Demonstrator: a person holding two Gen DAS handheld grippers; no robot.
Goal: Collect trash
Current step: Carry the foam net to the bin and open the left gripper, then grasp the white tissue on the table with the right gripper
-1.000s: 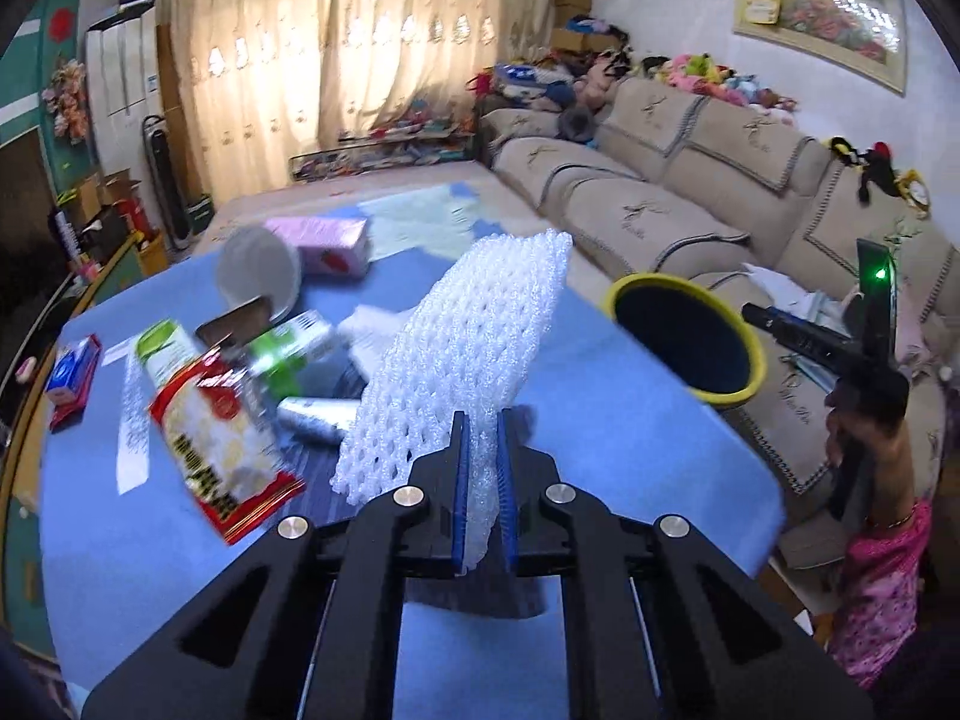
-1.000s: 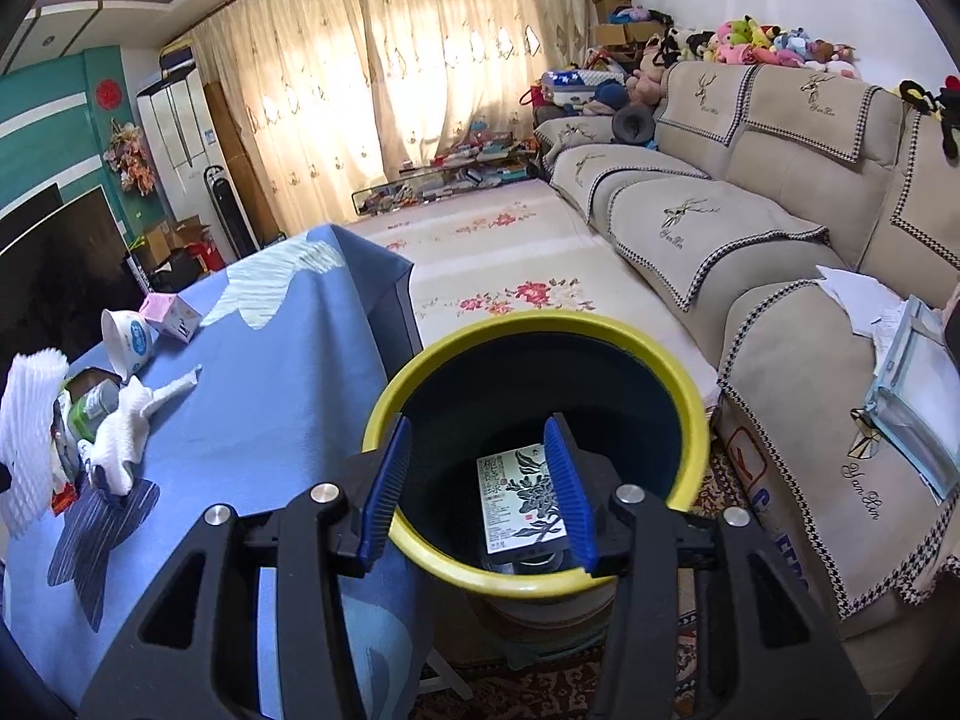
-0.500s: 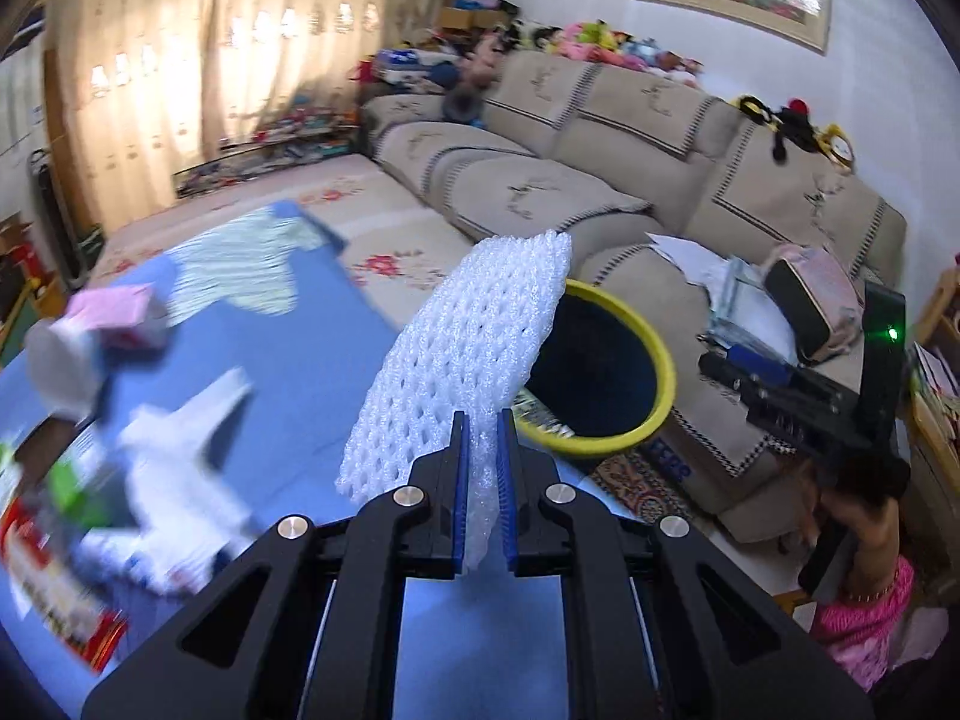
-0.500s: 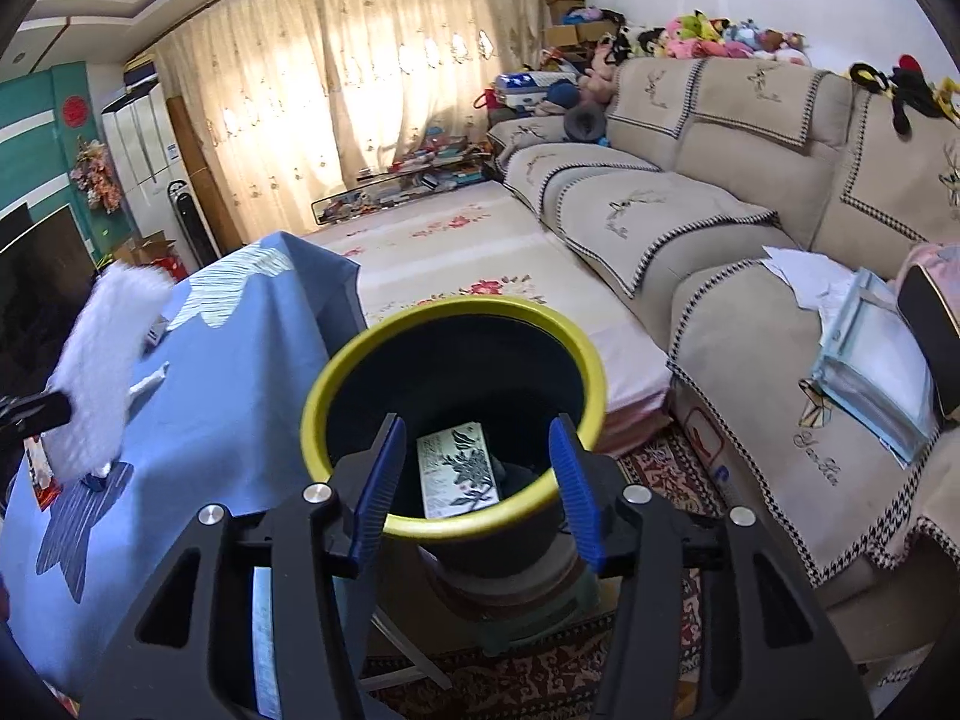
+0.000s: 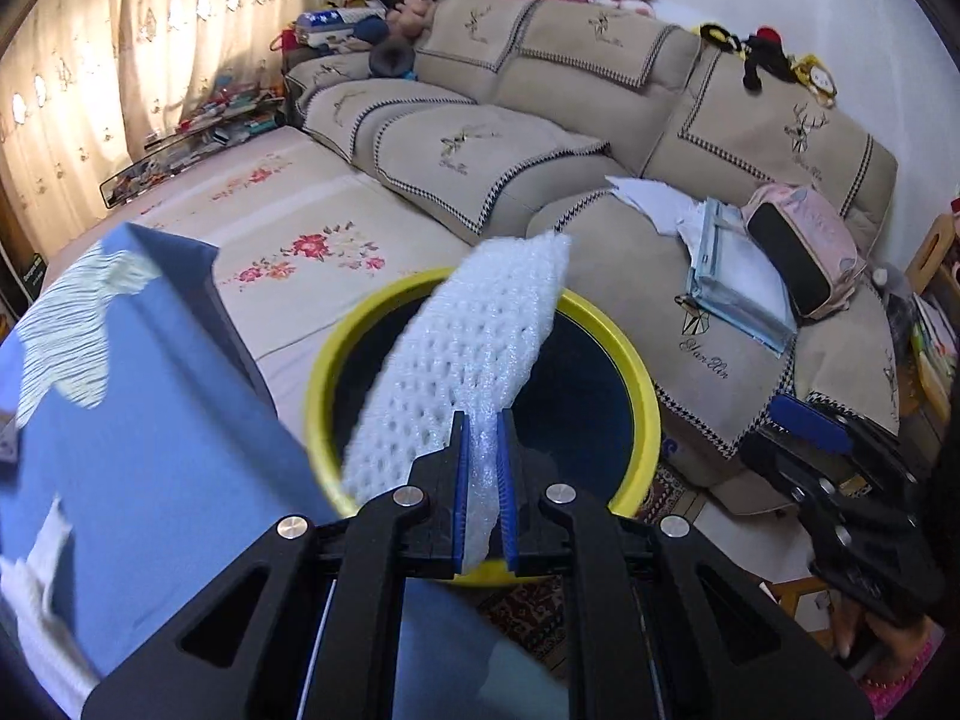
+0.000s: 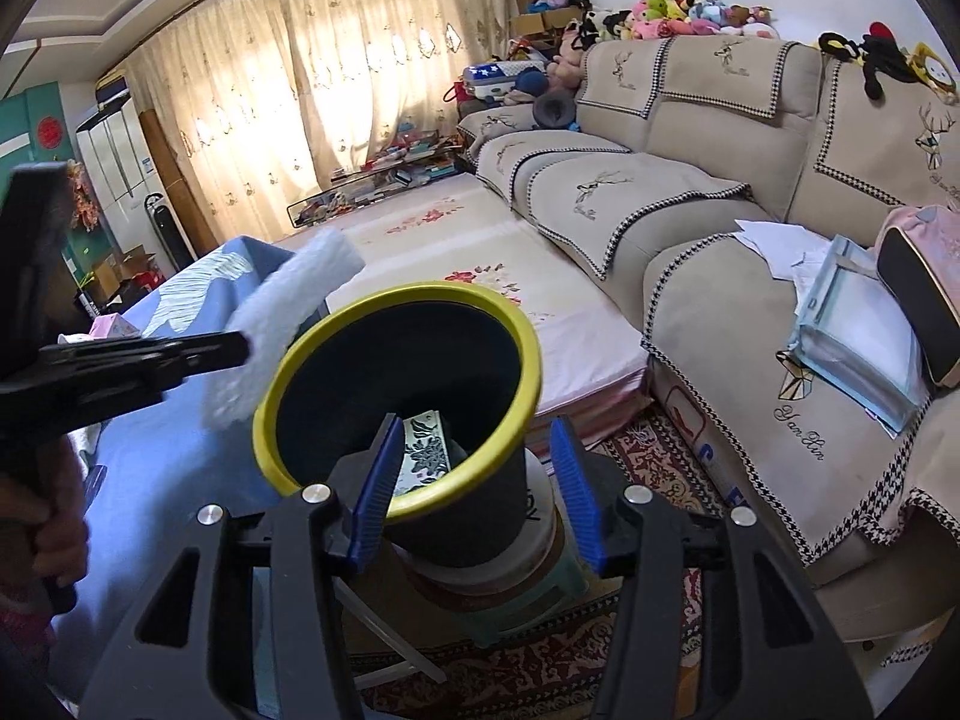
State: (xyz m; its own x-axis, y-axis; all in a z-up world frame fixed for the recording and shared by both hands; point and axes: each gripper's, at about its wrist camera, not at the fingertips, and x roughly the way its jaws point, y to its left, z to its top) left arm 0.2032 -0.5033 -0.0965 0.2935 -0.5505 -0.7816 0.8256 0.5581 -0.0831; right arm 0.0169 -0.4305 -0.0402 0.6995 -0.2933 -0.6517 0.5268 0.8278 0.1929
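The left gripper (image 5: pixel 480 468) is clenched on the lower end of a white foam net sleeve (image 5: pixel 462 360), whose long axis rises and leans right over the near rim of the yellow-rimmed bin (image 5: pixel 636 372) beside the blue table's edge (image 5: pixel 180 372), while the right gripper (image 6: pixel 474 498) hangs released, empty, before the bin.

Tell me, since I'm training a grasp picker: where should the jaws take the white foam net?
At one short end, from below along its length, as the left gripper does: the foam net is a flat, soft strip, so the jaws close across its thin faces.
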